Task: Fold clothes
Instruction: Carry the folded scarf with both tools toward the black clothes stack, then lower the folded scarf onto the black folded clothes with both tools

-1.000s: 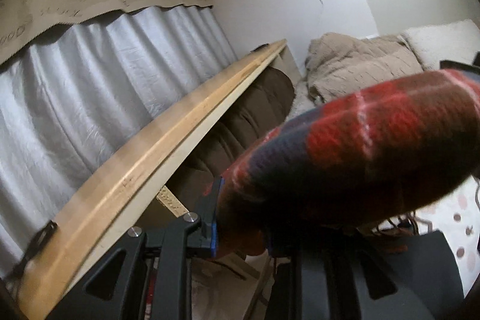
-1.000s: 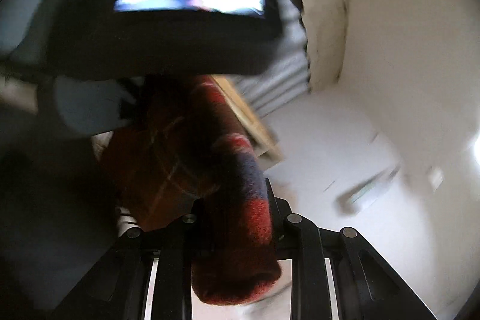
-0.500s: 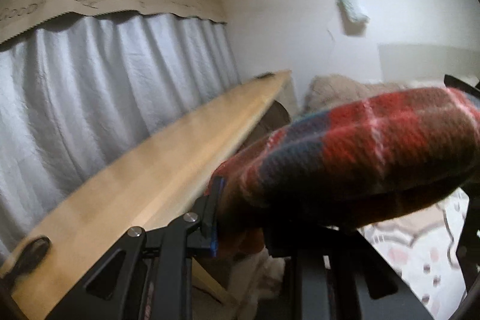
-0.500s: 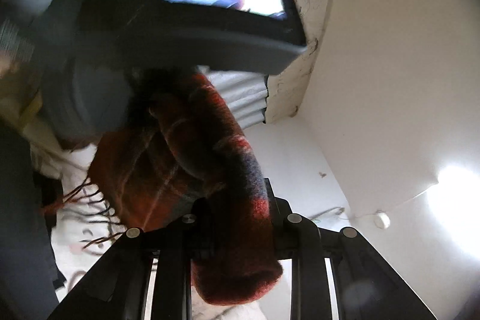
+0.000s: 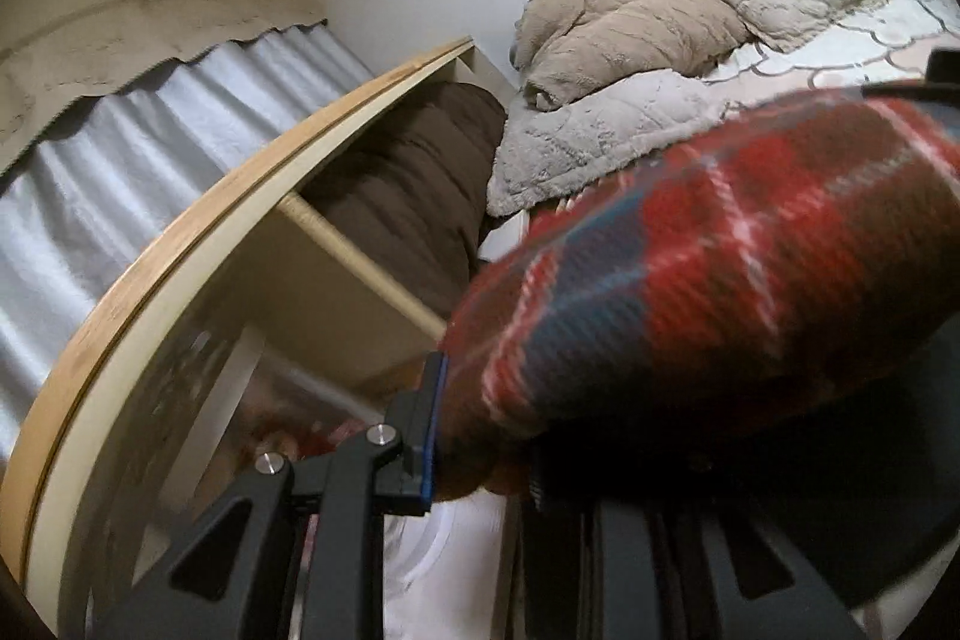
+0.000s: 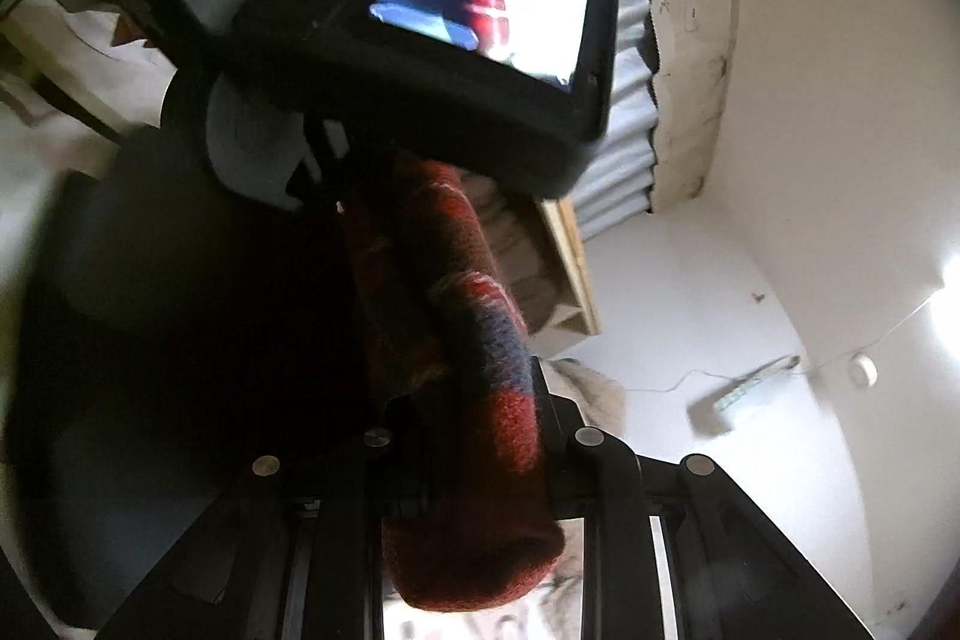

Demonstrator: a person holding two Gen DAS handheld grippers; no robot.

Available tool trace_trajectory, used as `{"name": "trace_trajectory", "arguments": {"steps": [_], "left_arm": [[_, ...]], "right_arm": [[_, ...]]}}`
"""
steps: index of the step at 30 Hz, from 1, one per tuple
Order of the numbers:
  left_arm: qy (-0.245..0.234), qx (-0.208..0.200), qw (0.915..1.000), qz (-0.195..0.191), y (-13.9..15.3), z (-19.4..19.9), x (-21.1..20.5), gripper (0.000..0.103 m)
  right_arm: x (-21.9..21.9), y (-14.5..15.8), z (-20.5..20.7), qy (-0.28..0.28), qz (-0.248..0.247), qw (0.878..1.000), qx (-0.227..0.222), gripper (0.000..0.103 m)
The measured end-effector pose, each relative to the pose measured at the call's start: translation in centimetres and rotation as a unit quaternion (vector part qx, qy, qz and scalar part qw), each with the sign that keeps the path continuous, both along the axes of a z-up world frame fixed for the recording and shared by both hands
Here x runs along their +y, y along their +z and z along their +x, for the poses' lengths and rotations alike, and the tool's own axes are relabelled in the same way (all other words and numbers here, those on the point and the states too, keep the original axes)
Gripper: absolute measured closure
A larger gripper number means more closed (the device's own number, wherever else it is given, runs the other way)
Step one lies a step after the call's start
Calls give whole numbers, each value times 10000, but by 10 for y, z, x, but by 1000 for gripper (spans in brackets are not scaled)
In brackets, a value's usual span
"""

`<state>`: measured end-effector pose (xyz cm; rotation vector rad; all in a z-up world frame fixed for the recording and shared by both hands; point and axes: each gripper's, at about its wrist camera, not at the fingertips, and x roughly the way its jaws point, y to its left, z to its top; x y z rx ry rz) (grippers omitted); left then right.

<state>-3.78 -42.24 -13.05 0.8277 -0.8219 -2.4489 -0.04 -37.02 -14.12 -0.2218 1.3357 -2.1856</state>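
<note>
Ahead of the left gripper [image 5: 480, 436] lies the bed [image 5: 840, 34], not yet bearing the plaid scarf [image 5: 720, 268], which spans the air between both tools. Left and right gripper [image 6: 474, 466] each clamp a bunched end, so laying flat and folding seem left.

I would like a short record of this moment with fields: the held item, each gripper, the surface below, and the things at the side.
held item: red plaid scarf, bunched thick, stretched between both grippers
left gripper: shut on the scarf
right gripper: shut on the scarf, one end hanging out at the near side
surface below: bed with beige blankets
side: wooden shelf, grey curtain
fold state: cannot tell
</note>
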Motion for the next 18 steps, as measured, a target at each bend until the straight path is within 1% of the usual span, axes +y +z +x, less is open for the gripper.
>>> {"name": "trace_trajectory", "arguments": {"steps": [2, 3, 5, 6, 8, 9, 10, 11, 12, 13, 14, 15, 17, 18], "left_arm": [[104, -145, 9998, 59, -21, 9, -3, 79], [156, -217, 9996, 88, -31, 13, -5, 75], [246, -367, 9989, 142, -52, 22, -8, 74], [169, -472, 9987, 116, -64, 21, -9, 73], [250, -427, 9988, 51, -79, 22, -8, 74], [289, -354, 9989, 104, -79, 23, -8, 73], [322, -281, 9987, 285, -75, 25, -10, 73], [352, -210, 9981, 462, -71, 27, -11, 70], [357, -171, 9974, 602, -68, 29, -12, 66], [339, -160, 9969, 696, -65, 33, -13, 63], [324, -153, 9963, 785, -62, 37, -13, 61], [332, -176, 9958, 834, -61, 40, -14, 56], [365, -253, 9939, 1007, -59, 53, -17, 54], [369, -276, 9928, 1106, -58, 60, -18, 54]], "right_arm": [[3, -12, 16, 156, 47, 9997, -164, 79], [2, -20, 19, 180, 121, 9994, -276, 79], [-2, -38, 22, 189, 339, 9975, -597, 79], [-5, -48, 22, 158, 468, 9957, -784, 80], [-9, -59, 24, 130, 601, 9928, -1023, 79], [-10, -61, 26, 145, 622, 9915, -1131, 76], [-9, -60, 27, 193, 604, 9898, -1273, 68], [-7, -59, 28, 260, 580, 9877, -1430, 65], [-3, -55, 31, 358, 548, 9847, -1613, 58], [1, -52, 33, 461, 508, 9814, -1794, 47], [5, -49, 34, 564, 465, 9773, -1988, 42], [8, -44, 32, 656, 434, 9721, -2208, 37], [26, -38, 31, 797, 307, 9579, -2739, 37], [50, -36, 32, 845, 143, 9476, -3079, 37]]}}
